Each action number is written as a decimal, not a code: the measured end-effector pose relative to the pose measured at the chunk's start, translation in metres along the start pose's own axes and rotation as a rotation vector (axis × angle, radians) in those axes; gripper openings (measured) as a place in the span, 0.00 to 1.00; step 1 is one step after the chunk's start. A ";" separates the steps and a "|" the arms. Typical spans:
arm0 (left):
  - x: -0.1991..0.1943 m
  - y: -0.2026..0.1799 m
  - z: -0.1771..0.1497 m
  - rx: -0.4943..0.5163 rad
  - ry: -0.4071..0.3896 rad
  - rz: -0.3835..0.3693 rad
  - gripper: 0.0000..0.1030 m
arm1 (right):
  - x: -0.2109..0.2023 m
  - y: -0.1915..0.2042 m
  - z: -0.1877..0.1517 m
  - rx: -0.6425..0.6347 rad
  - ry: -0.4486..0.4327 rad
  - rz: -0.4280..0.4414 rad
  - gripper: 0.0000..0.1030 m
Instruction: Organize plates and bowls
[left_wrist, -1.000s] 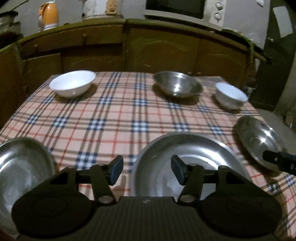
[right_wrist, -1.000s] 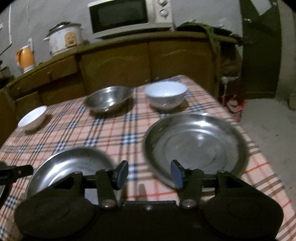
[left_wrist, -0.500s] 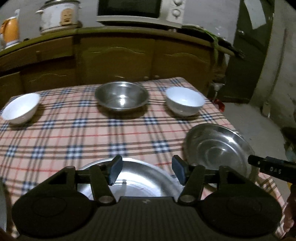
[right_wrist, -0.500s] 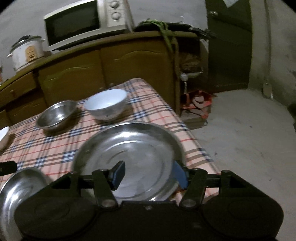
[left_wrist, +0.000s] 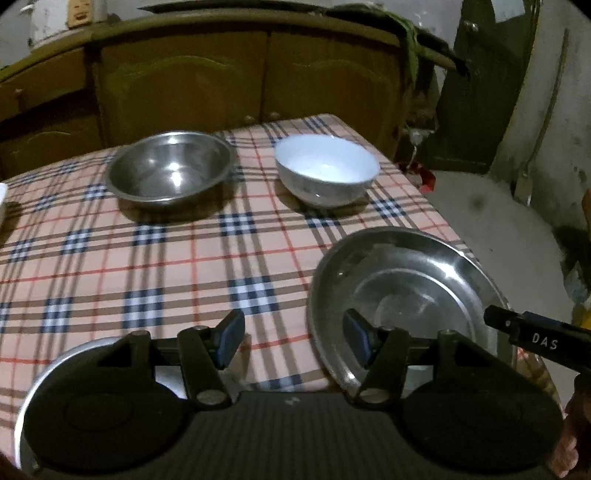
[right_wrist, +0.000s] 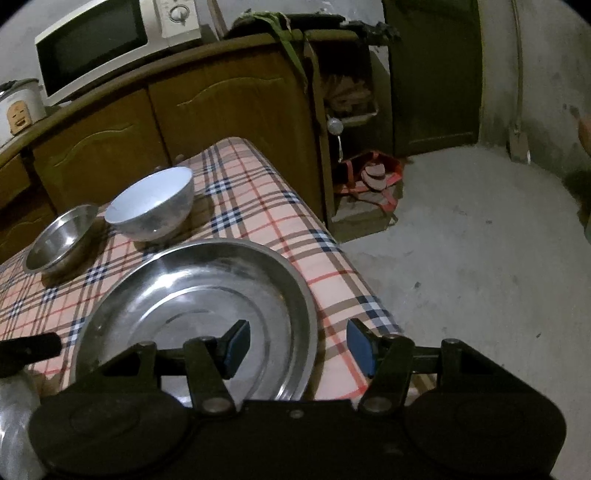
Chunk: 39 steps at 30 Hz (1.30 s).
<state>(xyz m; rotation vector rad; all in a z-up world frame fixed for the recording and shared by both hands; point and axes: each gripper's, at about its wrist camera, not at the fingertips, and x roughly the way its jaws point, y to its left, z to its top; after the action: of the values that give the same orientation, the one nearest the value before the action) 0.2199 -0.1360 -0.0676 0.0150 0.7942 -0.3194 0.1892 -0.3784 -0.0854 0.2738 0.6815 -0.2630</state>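
A steel plate (right_wrist: 195, 306) lies near the table's right edge. My right gripper (right_wrist: 299, 345) hovers open at its near right rim, one finger over the plate, the other outside the rim; no pad presses on it. My left gripper (left_wrist: 293, 341) is open and holds nothing, its right finger over the left rim of the same plate (left_wrist: 406, 295). A second steel plate (left_wrist: 74, 362) lies under its left side. Further back stand a steel bowl (left_wrist: 171, 171) and a white bowl (left_wrist: 327, 168), also visible in the right wrist view as steel bowl (right_wrist: 59, 240) and white bowl (right_wrist: 153, 205).
A plaid cloth covers the table (left_wrist: 166, 266), which ends at the right over a concrete floor (right_wrist: 480, 258). Wooden cabinets (left_wrist: 221, 81) stand behind with a microwave (right_wrist: 103, 40) on top. A red bag (right_wrist: 373, 177) lies on the floor by a dark door (right_wrist: 436, 74).
Both views have swung to the right along the table, so the right-hand steel plate looms larger and closer. The right gripper's jaws have spread wider and now straddle the plate's rim.
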 end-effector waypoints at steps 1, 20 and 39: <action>0.004 -0.002 0.001 0.003 0.007 -0.002 0.57 | 0.002 -0.001 0.000 0.005 0.006 0.011 0.69; -0.002 -0.007 0.010 0.004 0.008 -0.017 0.16 | -0.017 0.002 0.001 0.017 -0.023 0.037 0.19; -0.107 0.023 -0.009 -0.003 -0.116 0.062 0.15 | -0.121 0.058 -0.002 -0.084 -0.162 0.132 0.19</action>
<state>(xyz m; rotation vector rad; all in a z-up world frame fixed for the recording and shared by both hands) 0.1499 -0.0835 -0.0012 0.0183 0.6781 -0.2582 0.1169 -0.3058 0.0011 0.2131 0.5102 -0.1282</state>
